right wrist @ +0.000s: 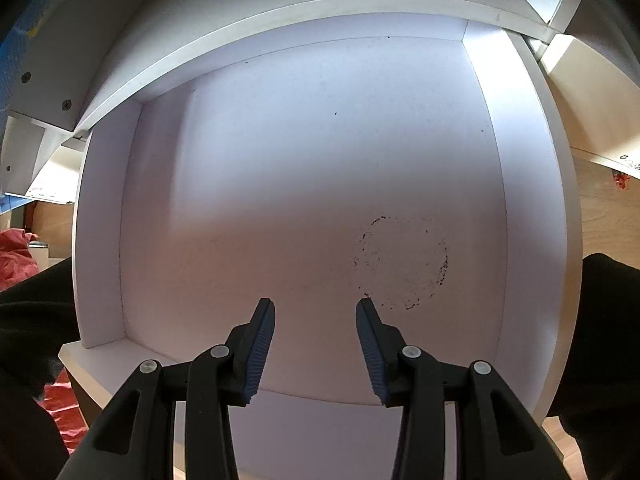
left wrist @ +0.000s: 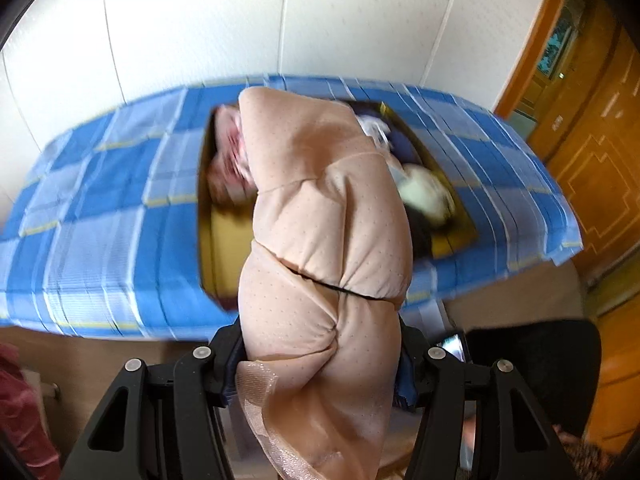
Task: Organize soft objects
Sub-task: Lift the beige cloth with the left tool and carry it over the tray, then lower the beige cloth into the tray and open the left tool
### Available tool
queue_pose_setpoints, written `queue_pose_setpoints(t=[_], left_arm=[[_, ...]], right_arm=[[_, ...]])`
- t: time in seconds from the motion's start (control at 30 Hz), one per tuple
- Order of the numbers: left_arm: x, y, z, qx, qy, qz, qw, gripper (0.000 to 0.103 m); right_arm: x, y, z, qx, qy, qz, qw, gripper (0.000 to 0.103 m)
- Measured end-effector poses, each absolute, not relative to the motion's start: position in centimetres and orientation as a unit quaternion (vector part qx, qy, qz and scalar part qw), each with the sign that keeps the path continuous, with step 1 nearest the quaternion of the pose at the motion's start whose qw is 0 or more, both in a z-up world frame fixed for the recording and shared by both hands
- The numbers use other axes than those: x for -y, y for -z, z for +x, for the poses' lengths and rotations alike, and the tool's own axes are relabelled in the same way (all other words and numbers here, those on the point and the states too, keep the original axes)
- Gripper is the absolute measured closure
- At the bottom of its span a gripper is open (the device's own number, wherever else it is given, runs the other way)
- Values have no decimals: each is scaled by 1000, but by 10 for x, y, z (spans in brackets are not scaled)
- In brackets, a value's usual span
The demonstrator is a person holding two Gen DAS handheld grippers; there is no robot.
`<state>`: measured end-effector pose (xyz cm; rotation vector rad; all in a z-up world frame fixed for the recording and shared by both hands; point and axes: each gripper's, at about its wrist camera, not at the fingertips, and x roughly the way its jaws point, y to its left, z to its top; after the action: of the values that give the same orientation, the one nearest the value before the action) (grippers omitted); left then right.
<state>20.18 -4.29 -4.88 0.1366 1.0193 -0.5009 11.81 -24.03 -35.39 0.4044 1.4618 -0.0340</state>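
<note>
Left jaws: clamped on the peach padded item point(left wrist: 320, 248), which is pinched at its lower, bunched end between the two pads of the left gripper point(left wrist: 320, 364).
Held item: a soft quilted piece with a shiny trim hanging below the jaws; its bulk extends away from the jaws and hides most of what lies beyond them.
Beyond the left jaws: a shallow yellow-lined box point(left wrist: 224, 236) is seen past the held item, resting on a blue checked cloth point(left wrist: 100, 200) that covers the bench.
Box contents: a reddish-pink soft piece point(left wrist: 228, 160) to the left of the held item, and a white soft piece point(left wrist: 424, 196) with dark fabric to the right; details are blurred.
Right jaws: apart, with nothing between the pads of the right gripper point(right wrist: 315, 304).
Ahead of the right jaws: an empty white compartment point(right wrist: 304, 160) of a shelf unit is faced; a faint ring mark point(right wrist: 400, 264) lies just to the right of the jaw tips.
Progress: judged partway. One soft item is in hand and not yet placed; several soft pieces remain in the box.
Remaining: the held item is presumably to be set down in its place, possibly the white compartment, and the remaining pieces sorted afterwards. The destination cannot be confirmed.
</note>
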Motion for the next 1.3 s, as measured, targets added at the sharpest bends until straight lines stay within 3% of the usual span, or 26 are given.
queue_pose_setpoints(t=[0.4, 1.3], left_arm=[[72, 23, 262, -445, 199, 90, 868, 43], [80, 107, 319, -508, 165, 63, 843, 42]], right_arm=[[243, 356, 117, -665, 11, 198, 720, 61], [244, 360, 119, -667, 4, 207, 715, 61]])
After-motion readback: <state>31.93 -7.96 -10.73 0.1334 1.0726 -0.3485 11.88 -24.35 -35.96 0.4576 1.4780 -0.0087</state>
